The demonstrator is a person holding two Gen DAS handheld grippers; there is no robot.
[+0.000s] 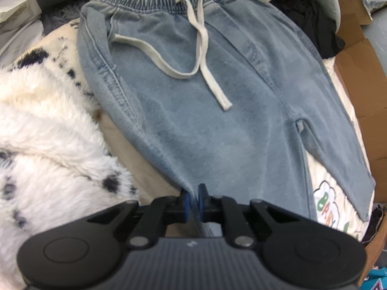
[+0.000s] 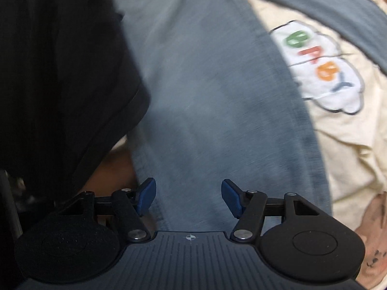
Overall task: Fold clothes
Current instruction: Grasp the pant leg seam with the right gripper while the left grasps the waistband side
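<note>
While the left gripper (image 1: pixel 193 197) has its blue pads pinched together on the outer edge of one leg of the light-blue drawstring jeans (image 1: pixel 193 96), the right gripper (image 2: pixel 188 198) hangs over the same leg with its jaws apart and nothing between them. The jeans lie face up across a cream quilt (image 2: pixel 338 133) with a "BABY" cloud patch (image 2: pixel 324 67); the elastic waistband sits at the far end in the left wrist view, the white drawstring (image 1: pixel 205 55) is loose on the front, and the two legs splay toward the camera. A white fluffy spotted blanket (image 1: pixel 48 133) crowds the side beside the pinched edge, and a dark garment (image 2: pixel 60 72) overlaps the denim next to the right gripper.

Judging from this, the step in hand is getting a second hold so the leg can be carried over its twin. For that to go well, the right gripper should come down on the same outer seam, near the hem or well apart from the left pinch, and take only denim, not the quilt beneath or the dark cloth alongside. Both holds should then rise together, keeping the edge taut between them, so the leg lands seam on seam without the drawstring bunching inside the fold.
</note>
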